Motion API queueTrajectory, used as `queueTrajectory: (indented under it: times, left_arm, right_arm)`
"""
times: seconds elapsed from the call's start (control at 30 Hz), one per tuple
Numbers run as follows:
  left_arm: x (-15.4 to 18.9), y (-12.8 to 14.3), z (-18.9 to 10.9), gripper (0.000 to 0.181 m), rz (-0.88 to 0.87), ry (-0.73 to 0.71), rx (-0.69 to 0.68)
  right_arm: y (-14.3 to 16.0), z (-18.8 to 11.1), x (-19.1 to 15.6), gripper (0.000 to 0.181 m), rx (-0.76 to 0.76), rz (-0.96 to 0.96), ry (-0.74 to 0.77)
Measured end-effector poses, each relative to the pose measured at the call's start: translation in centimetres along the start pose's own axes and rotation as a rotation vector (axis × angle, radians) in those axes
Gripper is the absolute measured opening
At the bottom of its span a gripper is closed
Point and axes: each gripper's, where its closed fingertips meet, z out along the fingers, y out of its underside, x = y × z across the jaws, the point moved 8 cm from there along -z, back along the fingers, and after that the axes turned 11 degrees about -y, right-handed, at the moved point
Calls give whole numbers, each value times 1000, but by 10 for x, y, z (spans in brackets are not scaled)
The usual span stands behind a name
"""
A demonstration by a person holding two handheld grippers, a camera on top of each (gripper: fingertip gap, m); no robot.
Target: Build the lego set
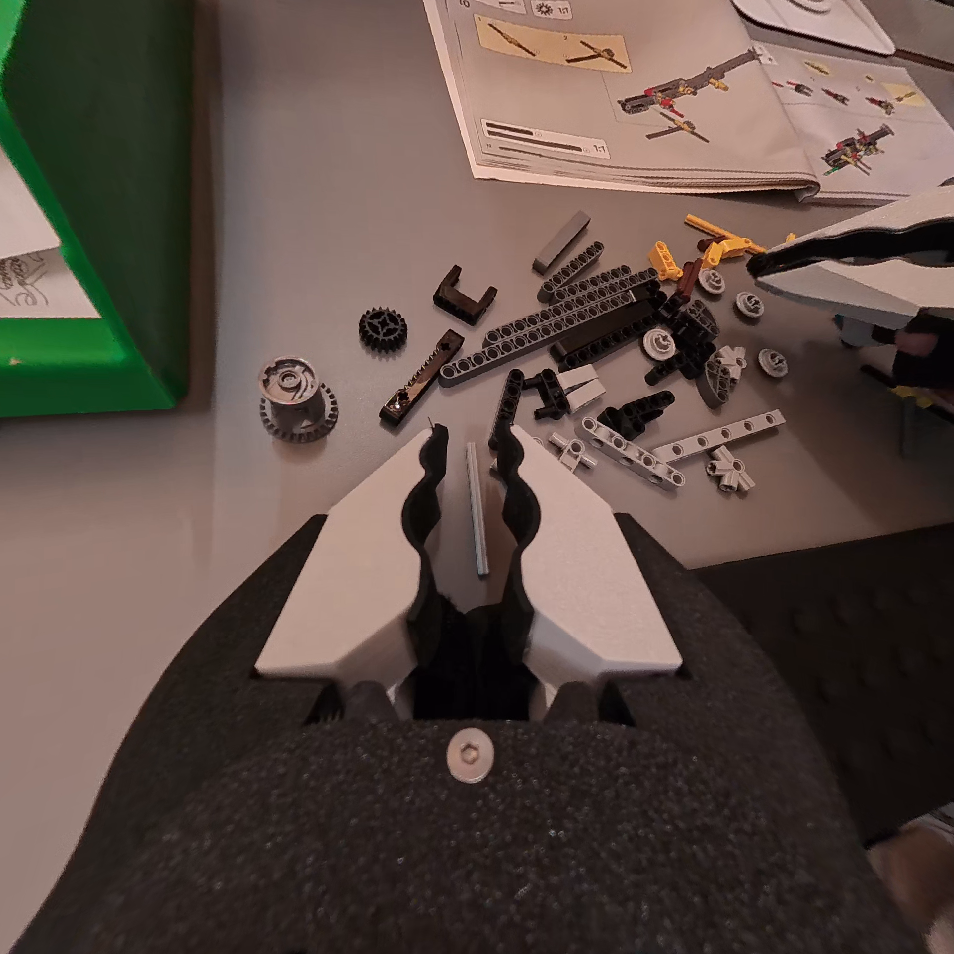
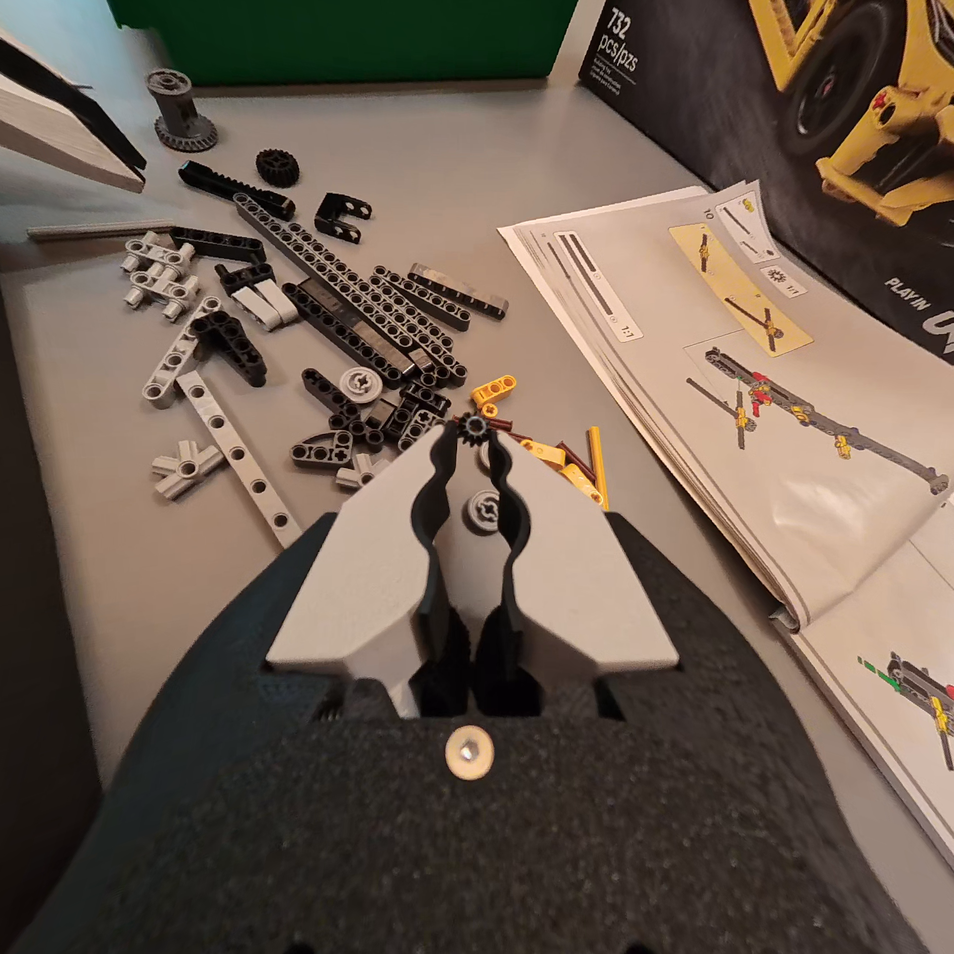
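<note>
My left gripper [image 1: 474, 433] is open and low over the table. A thin grey axle [image 1: 476, 508] lies on the table between its fingers, untouched; it also shows in the right wrist view [image 2: 98, 231]. My right gripper [image 2: 473, 432] is shut on a small black gear [image 2: 474, 426], pinched at the fingertips above the yellow and brown pieces [image 2: 562, 459]. The right gripper shows at the right edge of the left wrist view [image 1: 764, 266], over the same yellow pieces [image 1: 722, 248]. A pile of black and grey beams [image 2: 361, 320] lies between the grippers.
An open instruction booklet [image 2: 722, 413] lies to the right, with the set's box [image 2: 774, 155] behind it. A green box [image 1: 103, 206] stands at the left. A grey differential [image 1: 297, 397], a larger black gear [image 1: 383, 330] and a toothed rack [image 1: 423, 377] lie near it. One gripper's finger ends stand about 20 cm off the other's. Between my left fingertips and the grey differential [image 1: 297, 397] there is roughly 5 cm. It turns up in the right wrist view [image 2: 155, 86] as well.
</note>
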Motion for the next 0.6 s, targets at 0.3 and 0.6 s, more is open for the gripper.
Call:
queueTrajectory:
  times: [0.3,0.6]
  left_arm:
    - [1,0,0,16,11,-9,1]
    - [1,0,1,15,9,-3,-4]
  right_arm:
    - [-1,-6,4,11,40,31,7]
    - [-1,-11,8,11,64,52,26]
